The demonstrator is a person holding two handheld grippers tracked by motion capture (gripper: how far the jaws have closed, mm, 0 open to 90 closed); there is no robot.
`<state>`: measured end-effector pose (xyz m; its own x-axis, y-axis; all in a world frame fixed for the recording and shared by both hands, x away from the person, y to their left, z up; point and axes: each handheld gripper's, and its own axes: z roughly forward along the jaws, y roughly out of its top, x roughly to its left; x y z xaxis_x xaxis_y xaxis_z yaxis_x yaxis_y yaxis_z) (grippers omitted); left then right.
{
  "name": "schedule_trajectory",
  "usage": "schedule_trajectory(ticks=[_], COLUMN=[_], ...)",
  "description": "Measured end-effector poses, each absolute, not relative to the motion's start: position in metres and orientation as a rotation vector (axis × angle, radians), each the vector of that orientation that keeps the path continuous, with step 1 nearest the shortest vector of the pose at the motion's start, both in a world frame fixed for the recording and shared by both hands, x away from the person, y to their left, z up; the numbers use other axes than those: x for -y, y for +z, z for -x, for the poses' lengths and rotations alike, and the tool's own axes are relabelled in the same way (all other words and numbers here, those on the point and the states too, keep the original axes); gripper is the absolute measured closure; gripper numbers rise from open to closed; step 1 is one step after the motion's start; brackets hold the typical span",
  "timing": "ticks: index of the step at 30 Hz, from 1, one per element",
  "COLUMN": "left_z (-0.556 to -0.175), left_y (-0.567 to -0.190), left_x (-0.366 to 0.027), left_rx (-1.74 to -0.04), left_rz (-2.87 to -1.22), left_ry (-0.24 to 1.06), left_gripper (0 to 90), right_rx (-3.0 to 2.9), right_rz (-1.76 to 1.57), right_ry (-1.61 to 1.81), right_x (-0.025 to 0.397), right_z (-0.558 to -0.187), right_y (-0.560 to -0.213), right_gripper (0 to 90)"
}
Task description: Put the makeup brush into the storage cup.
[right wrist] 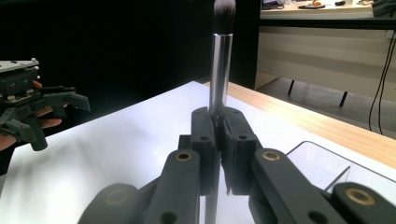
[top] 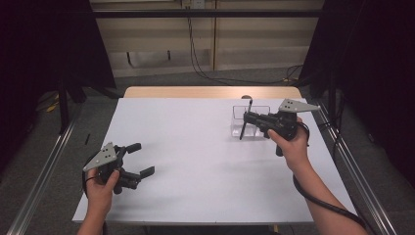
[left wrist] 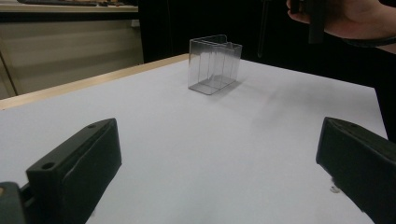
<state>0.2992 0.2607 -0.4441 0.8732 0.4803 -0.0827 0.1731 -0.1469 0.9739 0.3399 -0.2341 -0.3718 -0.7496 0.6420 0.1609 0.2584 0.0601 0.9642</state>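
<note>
Nearest the high camera, at seven o'clock on the white table (top: 205, 171), the left gripper (top: 142, 159) rests in a hand with its jaws wide apart, empty. Toward two o'clock, the right gripper (top: 246, 117) is clamped on a slim makeup brush with a silver metal handle and dark bristles (right wrist: 220, 70), held upright just beside a clear plastic compartment box (left wrist: 214, 63)

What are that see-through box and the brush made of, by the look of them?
The box looks like clear hard plastic, perhaps acrylic: you see the table straight through its thin, glossy walls and inner dividers. The brush seems to have a shiny metal handle, silvery with bright reflections along it, and a dark tuft of soft bristles on top; whether hair or synthetic I cannot tell. The right gripper clamps it.
</note>
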Motion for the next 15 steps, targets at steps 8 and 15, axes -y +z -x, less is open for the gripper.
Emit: schedule_trajectory(ticks=[8,15], left_z=[-0.2994,-0.2987], left_y=[-0.4444,-0.4431], left_x=[-0.2605,-0.2616], left_rx=[-0.506,-0.505], left_rz=[-1.722,-1.718], left_ry=[0.284,0.287], left_gripper=[0.0,0.0], right_rx=[-2.025,-2.019], right_rz=[-0.911,-0.912], right_ry=[1.731,1.724], right_x=[0.2368,0.2394], right_z=[-0.3438,-0.3474], right_y=[-0.3682,-0.3655], right_gripper=[84.2,84.2])
